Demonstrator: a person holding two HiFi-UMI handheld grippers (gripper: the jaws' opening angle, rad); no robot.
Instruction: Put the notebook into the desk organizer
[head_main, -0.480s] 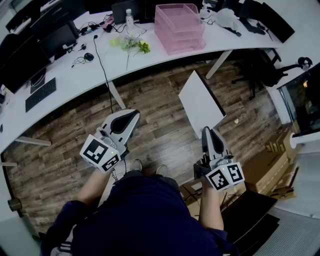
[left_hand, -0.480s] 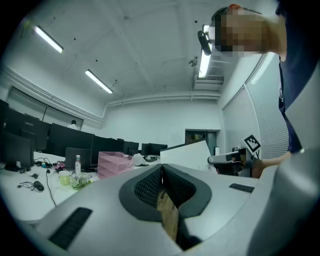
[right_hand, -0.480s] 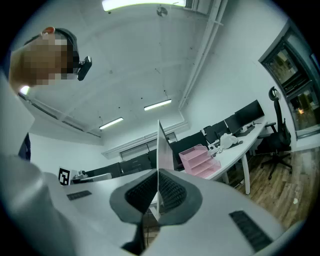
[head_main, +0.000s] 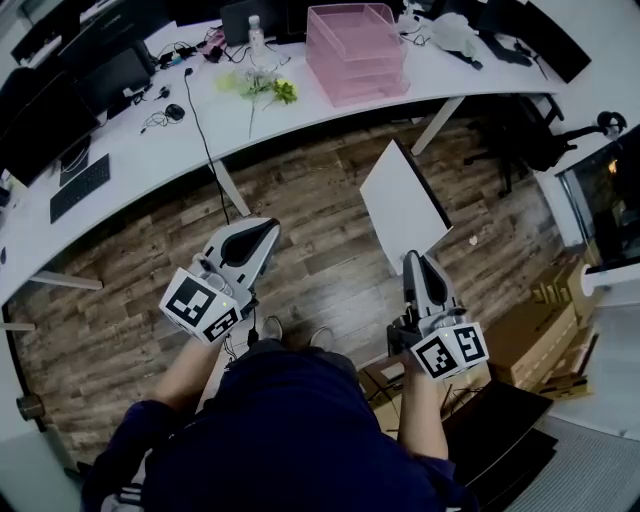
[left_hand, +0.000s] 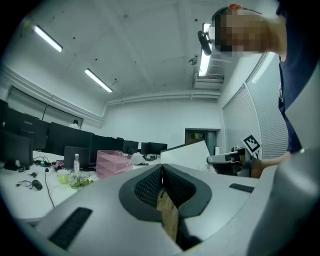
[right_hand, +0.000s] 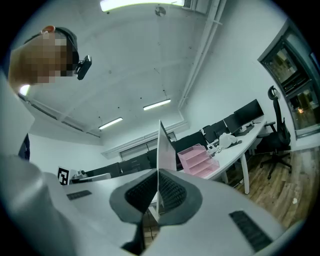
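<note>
— How far along is the task judged to be?

— The long white curved desk (head_main: 150, 160) is seen across the top of the head view, well apart from the person. Brown wood-plank floor (head_main: 310, 220) is laid between the two. The pink tiered plastic desk organizer (head_main: 356, 55) is set on that desk, and nothing white is seen in its trays.

— And where is the notebook found?

— The thin white flat notebook (head_main: 402, 205) is held up in the air over the floor, clamped by its lower edge in the right gripper (head_main: 413, 262). In the right gripper view it is seen edge-on, with the jaws pressed onto it.

— What is made of the left gripper?

— The left gripper (head_main: 268, 230) is held level to the side, well apart from the notebook. Its jaws are brought together and nothing is caught between them.

— So what is counted as done?

— The pick-up is judged complete. The carry to the desk and the sliding of the notebook into a tray are judged not yet done, and the organizer is not yet reached.
</note>
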